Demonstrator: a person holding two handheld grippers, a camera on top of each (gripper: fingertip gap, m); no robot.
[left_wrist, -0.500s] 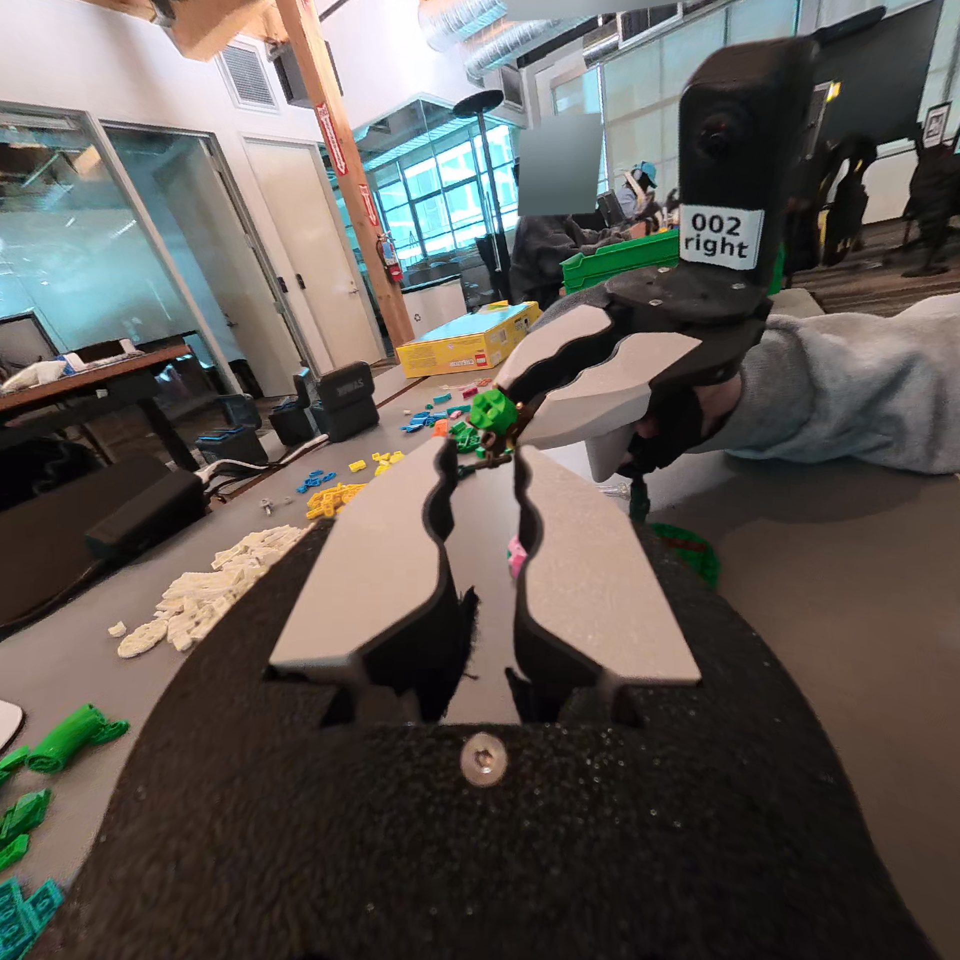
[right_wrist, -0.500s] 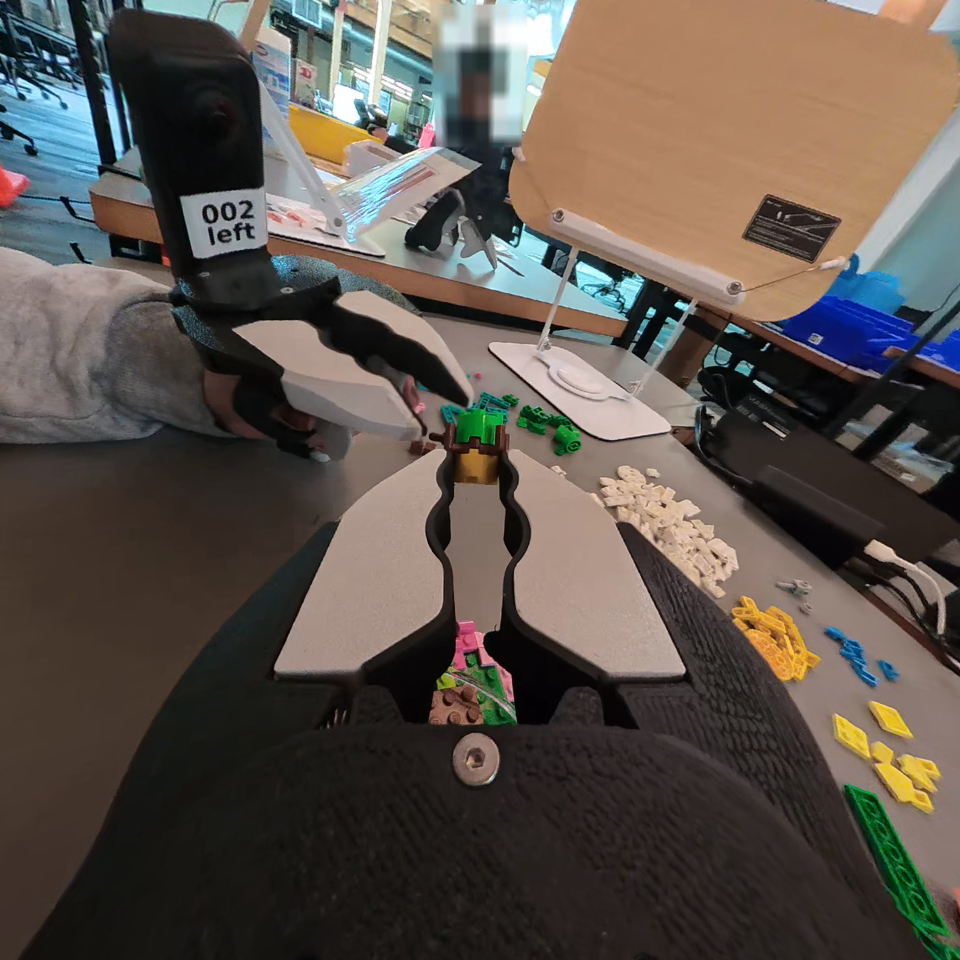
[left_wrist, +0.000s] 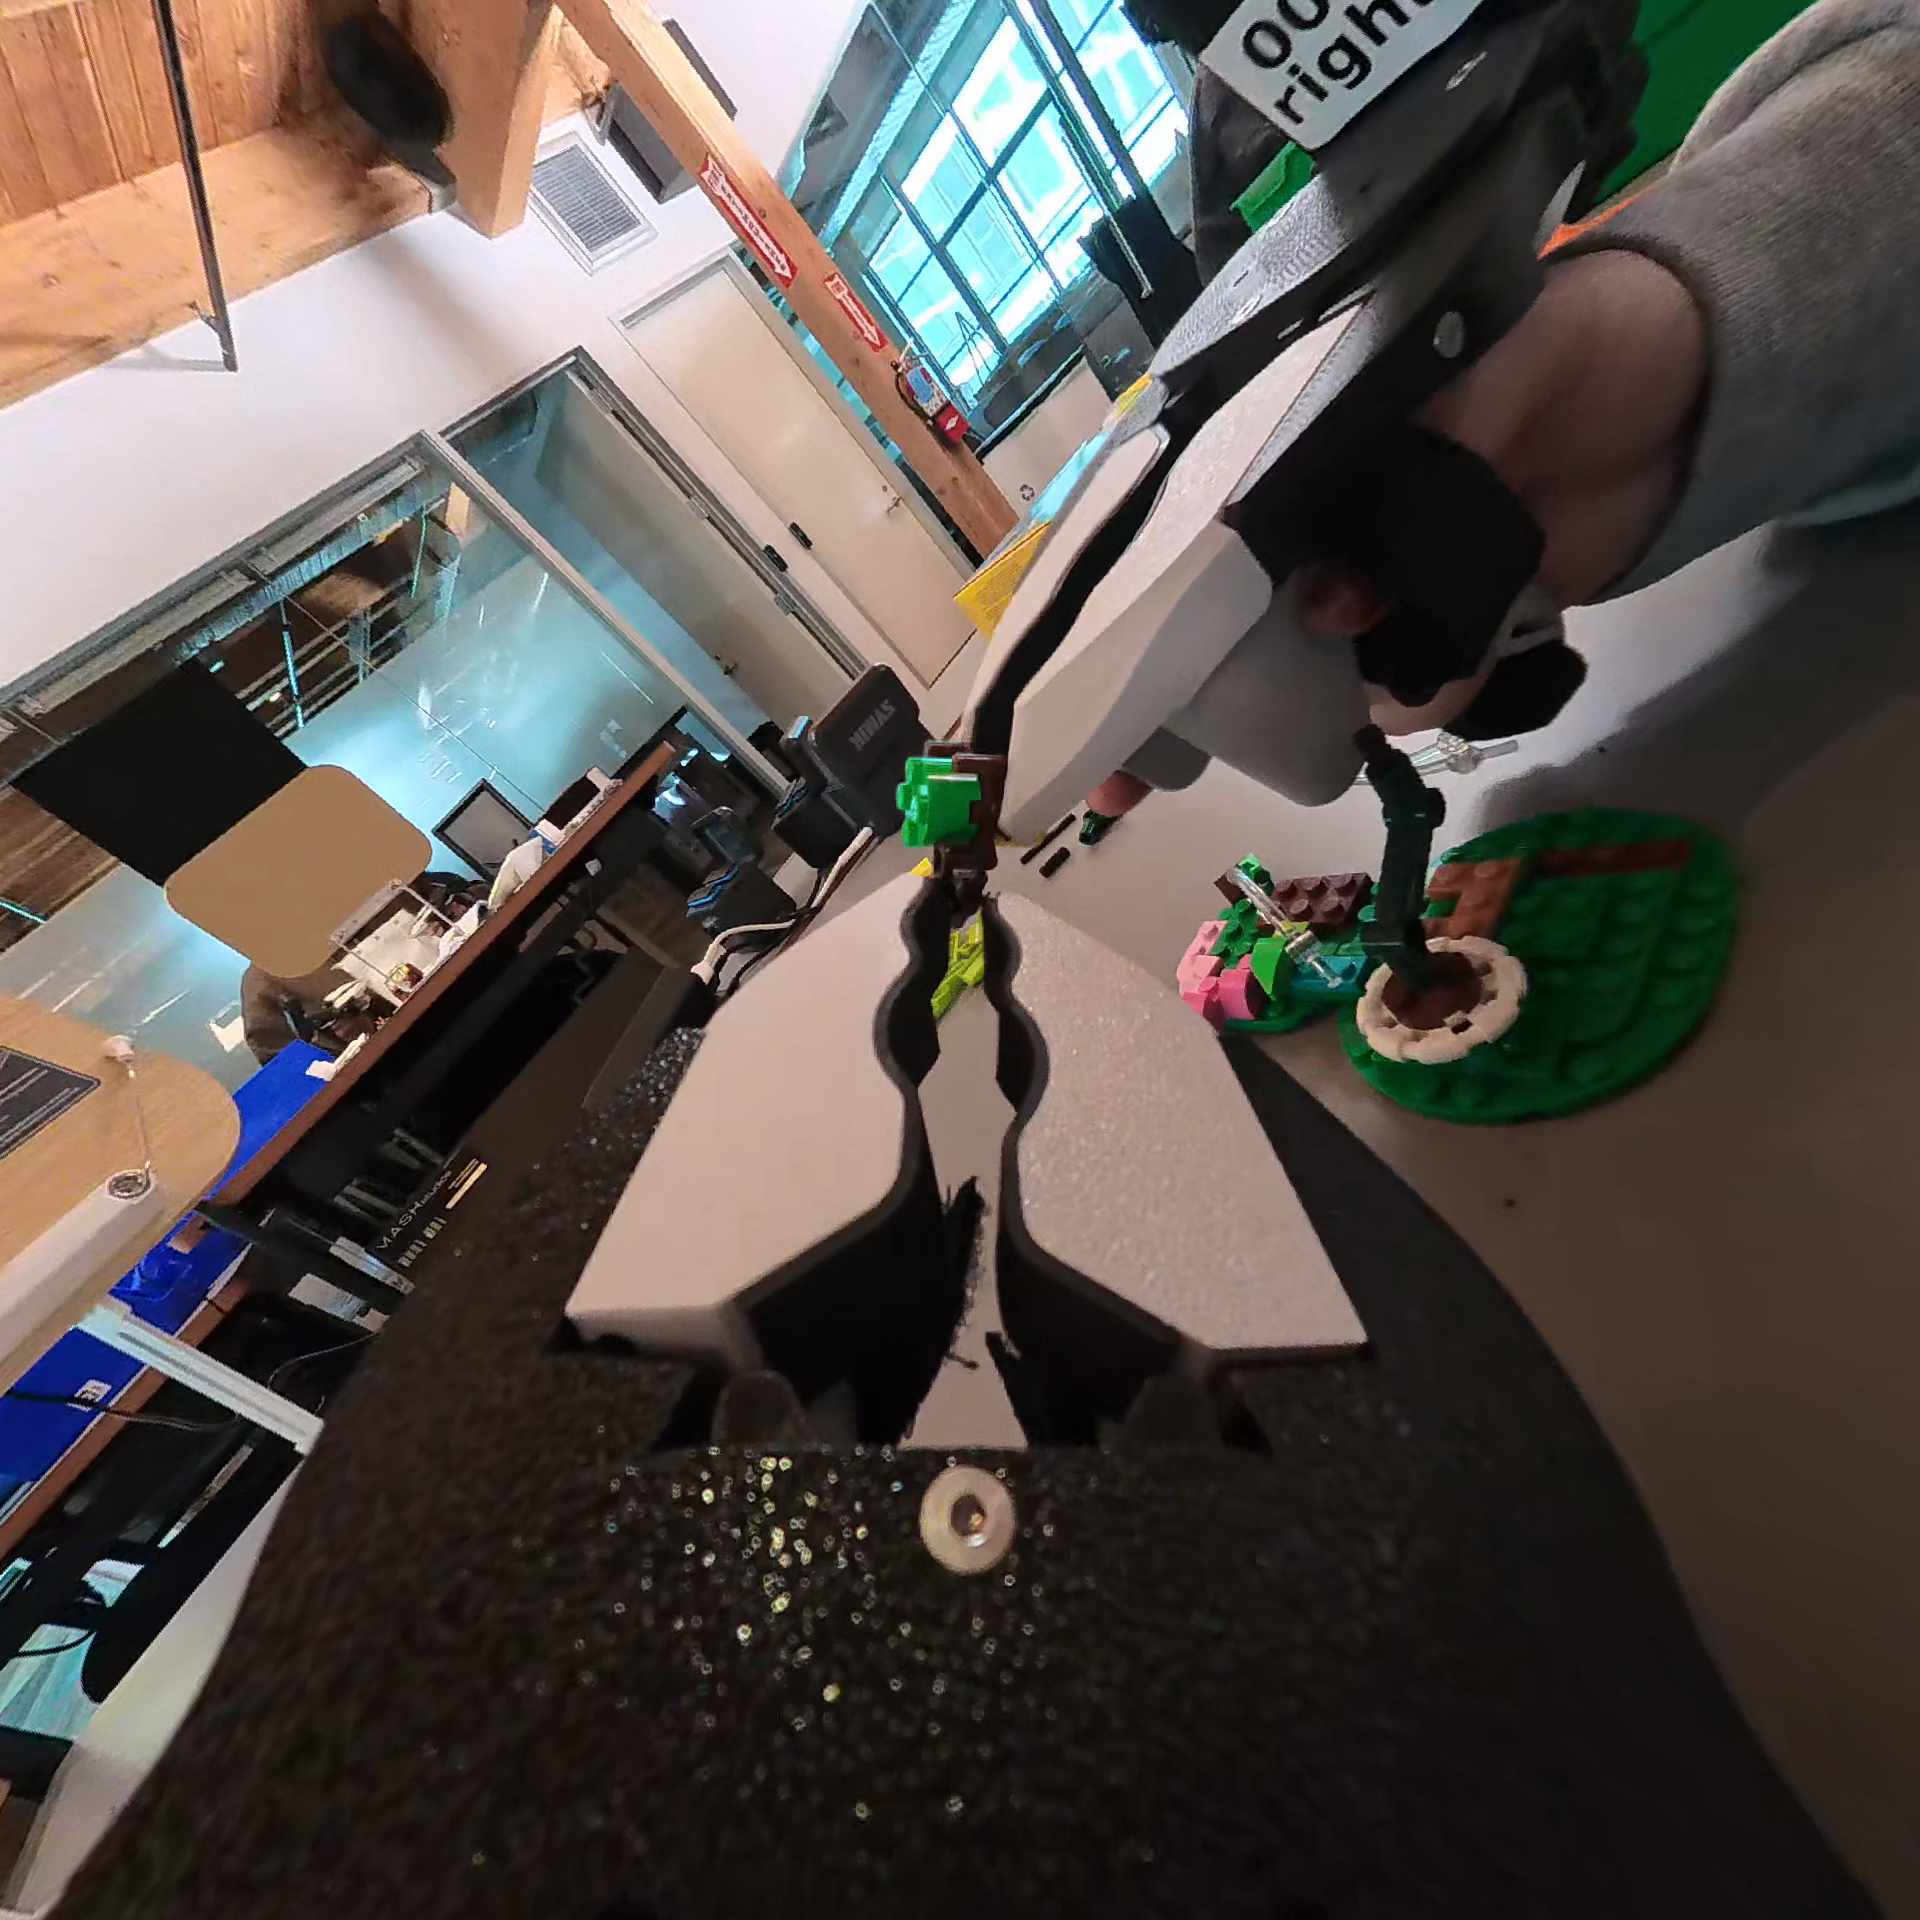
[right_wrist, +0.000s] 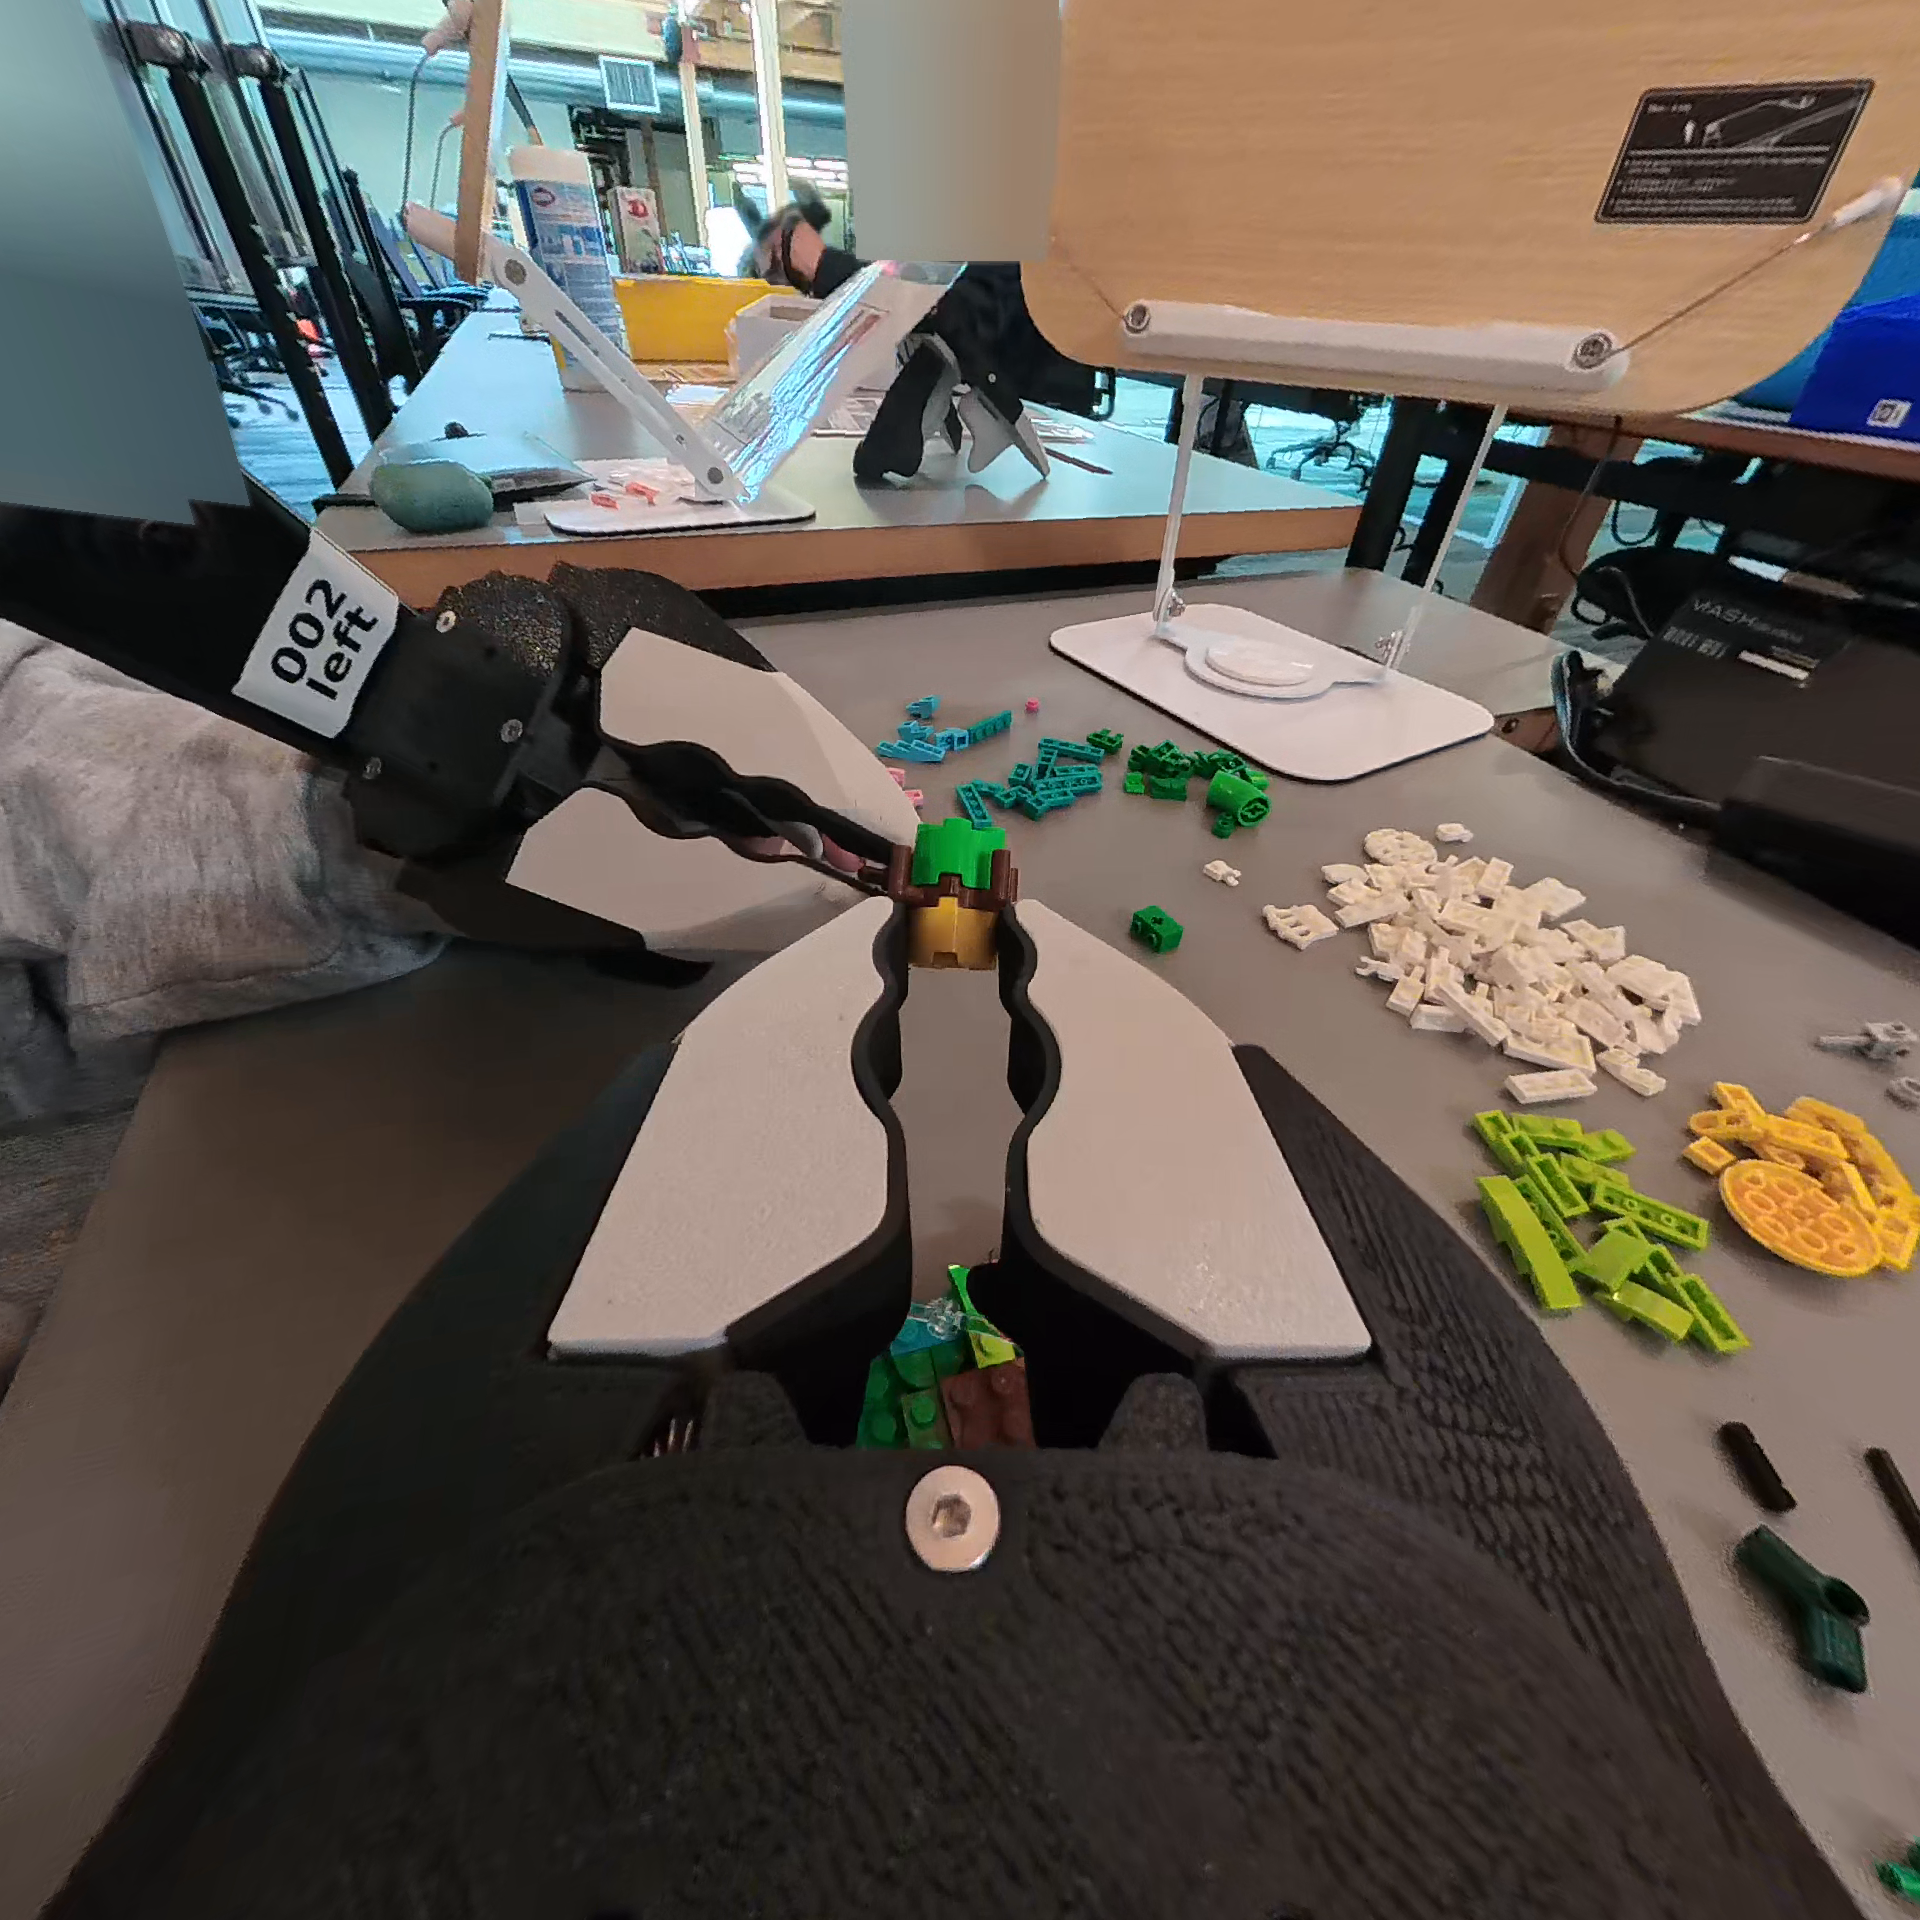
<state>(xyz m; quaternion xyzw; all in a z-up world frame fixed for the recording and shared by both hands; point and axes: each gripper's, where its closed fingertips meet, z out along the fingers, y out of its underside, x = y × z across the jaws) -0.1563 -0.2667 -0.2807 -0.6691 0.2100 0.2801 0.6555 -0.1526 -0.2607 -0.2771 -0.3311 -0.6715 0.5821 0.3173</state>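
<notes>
Yellow brick (right_wrist: 951, 933) in right claw (right_wrist: 951, 914) visible only from right wrist.

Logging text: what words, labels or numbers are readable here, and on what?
I don't transcribe writing; these bear it:
White label, left tool body.
White label, right tool body.
Black sticker, wooden panel.
Red signs, wooden beam.
Black case, table's far edge.

two grippers (right_wrist: 953, 914), one round green baseplate (left_wrist: 1621, 997), two black pins (right_wrist: 1756, 1465)
</notes>
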